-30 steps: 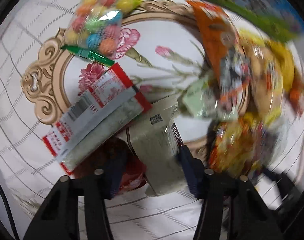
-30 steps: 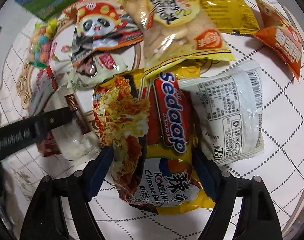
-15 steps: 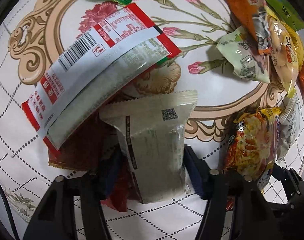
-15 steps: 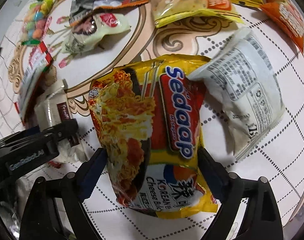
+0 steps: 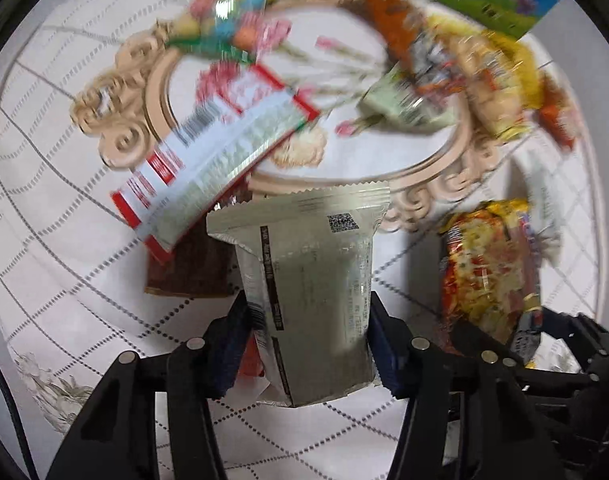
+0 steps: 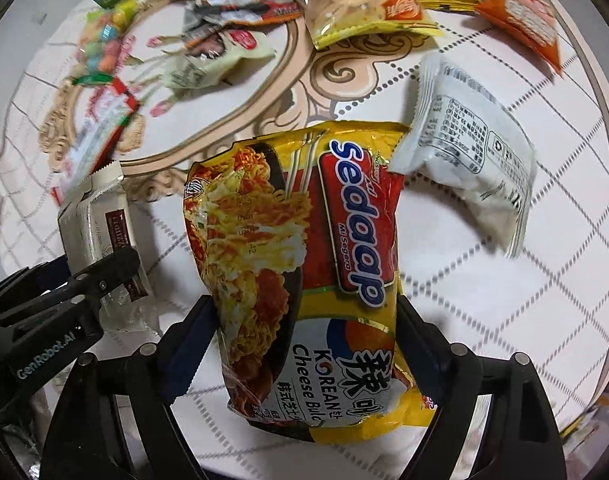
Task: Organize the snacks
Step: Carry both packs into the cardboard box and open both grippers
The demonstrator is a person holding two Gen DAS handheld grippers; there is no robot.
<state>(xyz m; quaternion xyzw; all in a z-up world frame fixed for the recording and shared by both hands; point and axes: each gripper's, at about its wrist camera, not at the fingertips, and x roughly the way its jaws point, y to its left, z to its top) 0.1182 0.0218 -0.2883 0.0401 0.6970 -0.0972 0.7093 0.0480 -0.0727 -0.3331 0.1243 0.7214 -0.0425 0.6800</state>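
Observation:
My left gripper [image 5: 308, 320] is shut on a grey-white snack packet [image 5: 308, 276] and holds it above the tablecloth. The same packet [image 6: 96, 224] and the left gripper [image 6: 76, 292] show at the left of the right wrist view. My right gripper [image 6: 304, 324] is shut on a yellow Sedaap noodle packet [image 6: 300, 264], lifted off the table. That noodle packet [image 5: 488, 272] appears at the right of the left wrist view.
On the patterned tablecloth [image 6: 504, 320] lie a white packet [image 6: 472, 168], a red-and-white packet [image 5: 220, 160] over a brown one [image 5: 192, 268], a candy bag [image 5: 228, 20], a panda packet [image 6: 232, 0], yellow and orange snack bags [image 6: 364, 4] and a green box [image 5: 496, 4].
Both grippers have risen with their packets. The grey-white packet has lifted off the brown and red-and-white ones; the noodle packet has come away from the white packet.

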